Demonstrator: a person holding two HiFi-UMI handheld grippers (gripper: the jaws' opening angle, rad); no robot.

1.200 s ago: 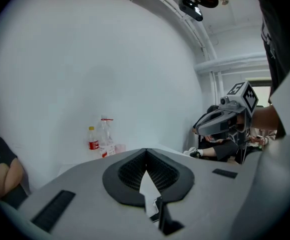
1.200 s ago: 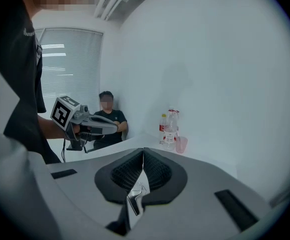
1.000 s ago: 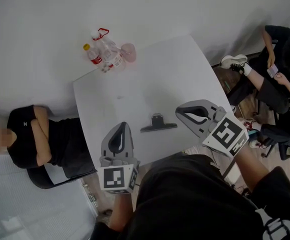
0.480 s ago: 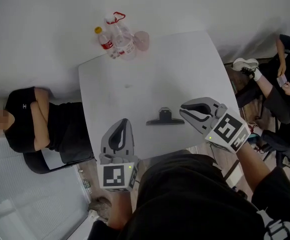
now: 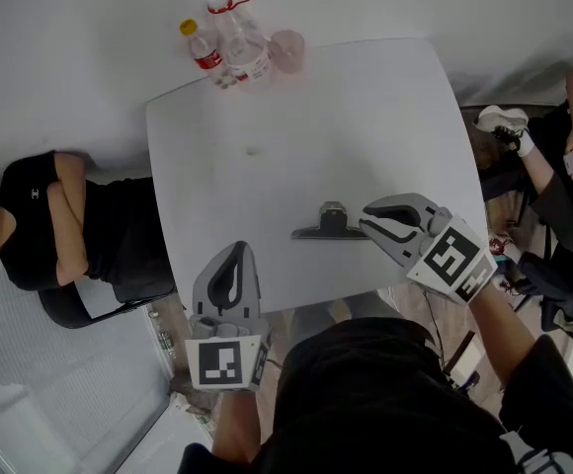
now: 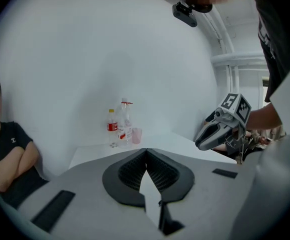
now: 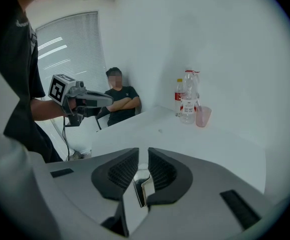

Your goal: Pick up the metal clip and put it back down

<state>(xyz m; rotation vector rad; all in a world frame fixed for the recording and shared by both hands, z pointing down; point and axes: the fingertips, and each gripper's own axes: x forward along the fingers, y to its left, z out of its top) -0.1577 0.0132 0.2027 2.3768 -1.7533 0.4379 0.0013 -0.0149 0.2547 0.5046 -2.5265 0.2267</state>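
metal clip (image 5: 324, 229) lying flat on the white surface (image 5: 267, 126), toward its near right part, seen from the head view. its long axis ran left to right in that view, roughly parallel to the near edge; the raised handle at its middle pointed toward the far side, where the bottles (image 5: 229, 42) and a pink cup (image 5: 287, 49) stood well apart from it. the right tongs (image 5: 368, 227) pointed leftward along that axis, tips at the clip's right end. in the right gripper view the jaws stood a little apart, having just been opening, with a shiny part of the clip showing low in the narrow gap between them; the pads were not seen clamped on it. the left tongs (image 5: 235, 250) hung over the near edge of the surface, to the left of the clip and apart from it, pointing toward the far side; in the left gripper view their jaws were clenched tip to tip with nothing between. a seated person (image 5: 59, 215) with folded arms was at the left of the surface.
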